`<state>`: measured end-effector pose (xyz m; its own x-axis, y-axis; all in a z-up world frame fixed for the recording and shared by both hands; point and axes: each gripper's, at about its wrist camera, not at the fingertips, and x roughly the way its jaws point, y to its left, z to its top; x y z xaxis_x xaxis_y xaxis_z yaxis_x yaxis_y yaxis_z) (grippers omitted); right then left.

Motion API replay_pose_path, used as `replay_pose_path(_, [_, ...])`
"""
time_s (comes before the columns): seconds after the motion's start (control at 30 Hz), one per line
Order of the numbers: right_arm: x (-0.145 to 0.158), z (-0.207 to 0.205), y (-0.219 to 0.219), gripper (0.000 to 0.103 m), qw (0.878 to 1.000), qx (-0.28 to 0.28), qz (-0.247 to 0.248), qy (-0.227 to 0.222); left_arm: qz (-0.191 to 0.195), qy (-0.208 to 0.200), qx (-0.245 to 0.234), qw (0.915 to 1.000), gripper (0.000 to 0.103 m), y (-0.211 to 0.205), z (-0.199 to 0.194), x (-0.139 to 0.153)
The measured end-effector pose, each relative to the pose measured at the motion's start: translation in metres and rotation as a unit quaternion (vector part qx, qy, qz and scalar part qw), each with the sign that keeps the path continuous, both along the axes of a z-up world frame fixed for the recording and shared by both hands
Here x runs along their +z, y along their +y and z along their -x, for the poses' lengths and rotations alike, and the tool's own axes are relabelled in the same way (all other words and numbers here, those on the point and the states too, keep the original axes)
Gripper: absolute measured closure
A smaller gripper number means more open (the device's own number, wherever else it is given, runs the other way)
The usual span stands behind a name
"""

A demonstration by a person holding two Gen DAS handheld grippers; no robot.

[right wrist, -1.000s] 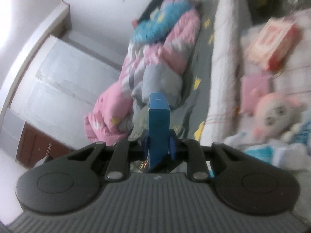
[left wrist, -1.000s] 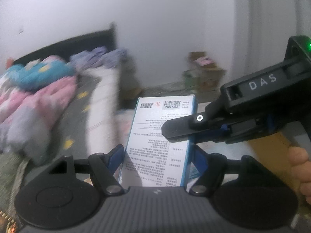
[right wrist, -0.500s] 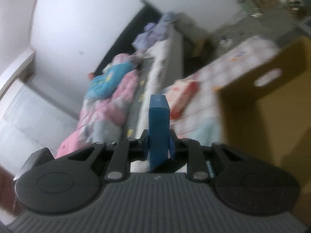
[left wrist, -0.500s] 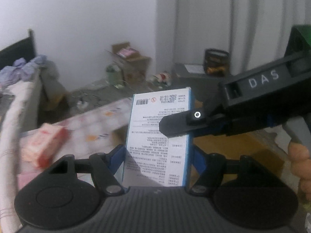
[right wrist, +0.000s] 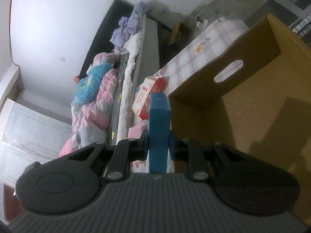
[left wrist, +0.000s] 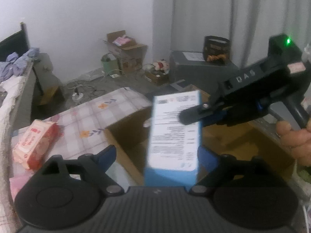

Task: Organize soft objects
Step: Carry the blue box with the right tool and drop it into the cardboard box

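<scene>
The right gripper (right wrist: 158, 143) has its jaws clamped on the narrow sides of a blue box (right wrist: 158, 128), which stands upright between them. In the left wrist view that same box (left wrist: 175, 134) shows its white printed face, blurred, with the right gripper's finger (left wrist: 196, 114) across it from the right. The left gripper (left wrist: 156, 155) has its jaws spread wide; the box sits in the gap, seemingly not touched by either blue pad, though blur makes that uncertain. Just behind and below the box is an open cardboard box (right wrist: 252, 104) with a handle slot. Beside it, on the checked floral cloth (left wrist: 93, 116), lies a red-and-white wipes pack (left wrist: 35, 141). A bed (right wrist: 101, 101) with pink and blue bedding lies beyond.
</scene>
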<state>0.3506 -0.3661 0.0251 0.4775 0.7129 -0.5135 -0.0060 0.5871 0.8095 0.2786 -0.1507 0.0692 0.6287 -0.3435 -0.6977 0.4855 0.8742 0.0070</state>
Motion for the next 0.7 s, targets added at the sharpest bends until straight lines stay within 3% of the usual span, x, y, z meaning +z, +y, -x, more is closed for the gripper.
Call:
replay_pose_path(0.17, [-0.007,-0.017,-0.013,0.084,1.000,-0.009,0.010,0.011,0.012,-0.003,0.029,0.9995,0.011,0.026,-0.004,0.007])
replay_pose_path(0.33, [-0.036,-0.046,-0.022,0.084,0.998,0.011,0.040,0.046,0.012,-0.020,0.066,0.9975,0.006,0.054,-0.002,0.008])
replay_pose_path(0.6, [-0.107,-0.104,0.022,0.084,0.981,0.117,0.116,0.099,0.025,-0.030,0.112,0.9929,0.005,0.104,0.015,0.001])
replay_pose_path(0.7, [-0.126,-0.123,0.036,0.082,0.977,0.131,0.129,0.106,0.038,-0.024,0.125,0.9912,0.005,0.120,0.025,-0.006])
